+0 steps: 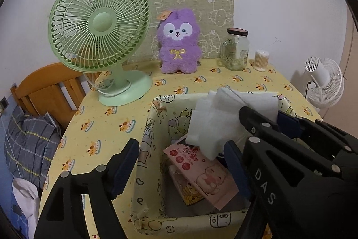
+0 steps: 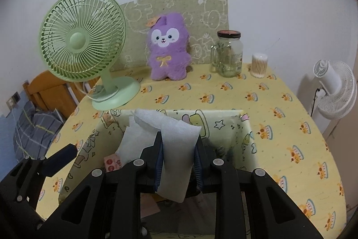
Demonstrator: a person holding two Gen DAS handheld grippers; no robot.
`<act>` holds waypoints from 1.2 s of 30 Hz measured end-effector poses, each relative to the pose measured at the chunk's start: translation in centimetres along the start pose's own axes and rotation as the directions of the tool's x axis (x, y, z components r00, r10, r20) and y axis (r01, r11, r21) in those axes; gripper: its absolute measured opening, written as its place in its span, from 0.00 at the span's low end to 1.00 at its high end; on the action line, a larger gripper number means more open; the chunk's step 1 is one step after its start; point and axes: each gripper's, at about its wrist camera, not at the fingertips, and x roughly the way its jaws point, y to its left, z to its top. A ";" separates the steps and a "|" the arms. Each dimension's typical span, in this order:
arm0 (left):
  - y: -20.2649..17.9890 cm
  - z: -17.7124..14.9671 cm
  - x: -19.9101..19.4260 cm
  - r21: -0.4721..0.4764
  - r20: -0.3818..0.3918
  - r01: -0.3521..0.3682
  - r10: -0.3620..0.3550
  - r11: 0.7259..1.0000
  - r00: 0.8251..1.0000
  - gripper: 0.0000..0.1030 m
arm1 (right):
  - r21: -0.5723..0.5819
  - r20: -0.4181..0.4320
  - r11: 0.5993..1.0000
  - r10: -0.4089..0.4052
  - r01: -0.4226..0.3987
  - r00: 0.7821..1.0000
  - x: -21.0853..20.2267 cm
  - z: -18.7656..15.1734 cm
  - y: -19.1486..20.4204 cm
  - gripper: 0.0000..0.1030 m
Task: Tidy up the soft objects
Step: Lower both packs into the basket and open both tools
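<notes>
A cartoon-print fabric box point(image 1: 146, 127) stands on the yellow tablecloth. Inside it lies a pink wipes pack point(image 1: 201, 174) on top of other packets. My right gripper point(image 2: 179, 158) is shut on a folded white foam sheet point(image 2: 179, 145), holding it upright over the box; in the left wrist view the sheet point(image 1: 212, 124) hangs above the pack. My left gripper point(image 1: 179, 169) stands open over the box's near-left part, with nothing pressed between its pads. One of its fingers point(image 2: 62, 156) shows at the left of the right wrist view. A purple plush toy point(image 1: 177, 44) sits at the table's back.
A green desk fan point(image 1: 98, 24) stands at the back left with its cord by the base. At the back right are a glass jar point(image 1: 236, 50) and a cotton swab holder point(image 1: 260, 61). A white fan point(image 1: 324, 84) stands beyond the table's right edge, and a wooden bed point(image 1: 44, 91) with bedding lies to the left.
</notes>
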 end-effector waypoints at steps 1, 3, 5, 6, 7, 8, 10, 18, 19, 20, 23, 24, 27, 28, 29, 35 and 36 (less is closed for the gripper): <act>0.1 0.0 0.0 -0.001 -0.001 0.001 -0.001 1.000 1.000 0.78 | 0.000 -0.005 1.000 0.005 -0.005 1.000 0.1 -0.1 0.1 0.26; 0.2 -0.1 0.1 -0.006 -0.010 0.003 -0.003 1.000 1.000 0.78 | -0.004 -0.012 1.000 0.011 -0.011 1.000 0.2 -0.1 0.2 0.26; 0.3 -0.3 0.2 -0.006 -0.016 0.002 -0.002 1.000 1.000 0.78 | -0.006 -0.025 1.000 0.017 -0.018 1.000 0.5 -0.1 0.4 0.32; 0.3 -0.3 0.2 -0.004 -0.017 0.003 -0.003 1.000 1.000 0.78 | -0.006 -0.034 1.000 0.020 -0.020 0.999 0.6 -0.2 0.4 0.40; 0.3 -0.4 0.2 -0.003 -0.019 0.004 -0.004 1.000 1.000 0.79 | -0.003 -0.048 1.000 0.024 -0.024 0.999 0.7 -0.3 0.4 0.53; 0.2 -0.5 0.2 -0.002 -0.020 0.010 -0.010 1.000 1.000 0.79 | -0.001 -0.050 1.000 0.025 -0.025 0.998 0.7 -0.4 0.3 0.59; 0.1 -0.7 0.1 0.005 -0.017 0.009 -0.009 1.000 1.000 0.81 | 0.000 -0.050 1.000 0.022 -0.022 0.999 0.5 -0.6 0.3 0.71; 0.1 -0.9 -0.5 -0.004 -0.016 0.018 -0.018 1.000 1.000 0.84 | -0.007 -0.057 1.000 0.009 -0.009 0.998 -0.6 -1.1 0.0 0.84; 0.1 -0.9 -0.7 -0.005 -0.014 0.020 -0.020 1.000 1.000 0.85 | -0.010 -0.054 1.000 0.005 -0.006 0.999 -0.9 -1.1 -0.1 0.86; 0.0 -0.9 -1.0 -0.006 -0.010 0.024 -0.024 1.000 1.000 0.85 | -0.013 -0.049 1.000 0.003 -0.004 0.999 -1.1 -1.1 -0.1 0.86; -0.3 -1.0 -1.9 -0.005 0.007 0.029 -0.029 1.000 1.000 0.86 | -0.018 -0.030 1.000 0.000 0.000 1.000 -2.3 -1.2 -0.2 0.91; -0.4 -1.0 -2.2 -0.005 0.014 0.026 -0.026 1.000 1.000 0.87 | -0.015 -0.022 1.000 -0.003 0.003 1.000 -2.6 -1.2 -0.3 0.92; -0.7 -1.0 -3.0 -0.007 0.031 0.032 -0.031 0.999 0.999 0.89 | -0.005 -0.003 1.000 -0.006 0.006 1.000 -3.7 -1.1 -0.6 0.93; -0.8 -1.0 -3.3 -0.007 0.035 0.032 -0.032 0.999 0.999 0.89 | -0.004 0.002 1.000 -0.008 0.008 1.000 -4.1 -1.1 -0.7 0.94; -0.9 -1.0 -3.7 -0.008 0.040 0.034 -0.034 0.999 0.999 0.90 | -0.005 0.007 1.000 -0.014 0.014 1.000 -4.5 -1.1 -0.8 0.94; -1.5 -1.0 -6.0 -0.002 0.079 0.041 -0.040 0.999 0.996 0.91 | -0.009 0.053 0.999 -0.031 0.031 0.998 -7.3 -1.1 -1.0 0.96; -1.7 -1.1 -6.4 0.000 0.084 0.040 -0.040 0.999 0.996 0.92 | -0.009 0.061 0.999 -0.033 0.033 0.998 -7.7 -1.2 -1.0 0.97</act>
